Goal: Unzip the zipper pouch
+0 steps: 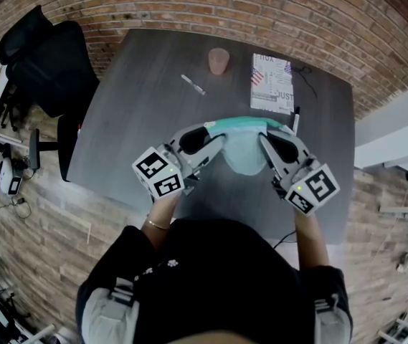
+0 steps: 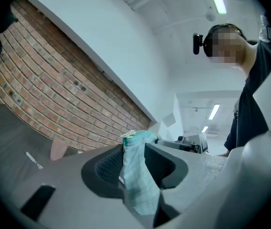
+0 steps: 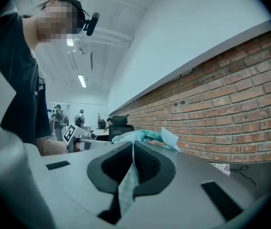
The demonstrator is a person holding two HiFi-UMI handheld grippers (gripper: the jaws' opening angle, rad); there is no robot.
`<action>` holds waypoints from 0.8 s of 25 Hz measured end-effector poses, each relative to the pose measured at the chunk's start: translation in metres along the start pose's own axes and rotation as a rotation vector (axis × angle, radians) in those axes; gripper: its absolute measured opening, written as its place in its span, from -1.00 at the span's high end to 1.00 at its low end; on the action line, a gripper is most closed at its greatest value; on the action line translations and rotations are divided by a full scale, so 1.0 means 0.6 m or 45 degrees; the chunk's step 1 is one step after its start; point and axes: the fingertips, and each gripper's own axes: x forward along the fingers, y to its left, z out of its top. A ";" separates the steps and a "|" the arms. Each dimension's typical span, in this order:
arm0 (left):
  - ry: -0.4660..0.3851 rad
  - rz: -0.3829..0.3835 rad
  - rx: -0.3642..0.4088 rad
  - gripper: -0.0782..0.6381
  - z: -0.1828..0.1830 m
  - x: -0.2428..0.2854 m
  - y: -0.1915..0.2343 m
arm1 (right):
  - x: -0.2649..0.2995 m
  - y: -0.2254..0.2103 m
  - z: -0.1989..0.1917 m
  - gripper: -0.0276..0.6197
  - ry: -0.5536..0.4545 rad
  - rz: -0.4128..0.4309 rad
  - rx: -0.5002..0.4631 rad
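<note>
The teal fabric zipper pouch [image 1: 245,147] hangs in the middle of the head view, lifted off the dark grey table [image 1: 135,106] and strung between your two tools, its top edge running almost level from one set of tips to the other and its body sagging below.

Your left gripper [image 1: 213,130] has the pouch's left end. In the left gripper view the thick fold of the pouch [image 2: 137,175] fills the whole gap, so the jaws stand wide but both pads bear on the fabric.

Your right gripper [image 1: 269,132] has the right end. In the right gripper view its jaws are pressed almost together on a thin strip of the pouch [image 3: 127,187], with the rest bunched beyond the tips.

Farther up the table sit a small pink cup [image 1: 219,61], a white pen [image 1: 193,84] to its left, and a printed booklet [image 1: 272,84] to its right. A black office chair [image 1: 46,67] stands at the upper left.
</note>
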 end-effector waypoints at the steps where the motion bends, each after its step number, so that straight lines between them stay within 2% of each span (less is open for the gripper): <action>1: -0.010 0.002 0.006 0.45 0.002 0.000 -0.003 | -0.005 -0.001 -0.002 0.90 -0.002 -0.003 0.006; 2: -0.015 -0.002 0.013 0.58 0.004 0.000 -0.006 | -0.009 -0.003 -0.004 0.90 -0.002 -0.007 0.011; 6: 0.010 -0.027 0.076 0.73 0.005 0.007 -0.025 | -0.020 -0.012 -0.014 0.90 0.015 -0.031 0.013; 13: 0.117 0.027 0.259 0.76 -0.005 0.015 -0.036 | -0.033 -0.026 -0.050 0.82 0.086 -0.134 0.001; 16: 0.155 0.075 0.311 0.76 -0.009 0.011 -0.027 | -0.044 -0.035 -0.063 0.82 0.080 -0.199 0.072; 18: 0.207 0.108 0.368 0.76 -0.018 0.008 -0.021 | -0.052 -0.039 -0.069 0.82 0.085 -0.258 0.115; 20: 0.281 0.140 0.429 0.76 -0.032 0.007 -0.018 | -0.050 -0.029 -0.063 0.82 0.098 -0.282 0.073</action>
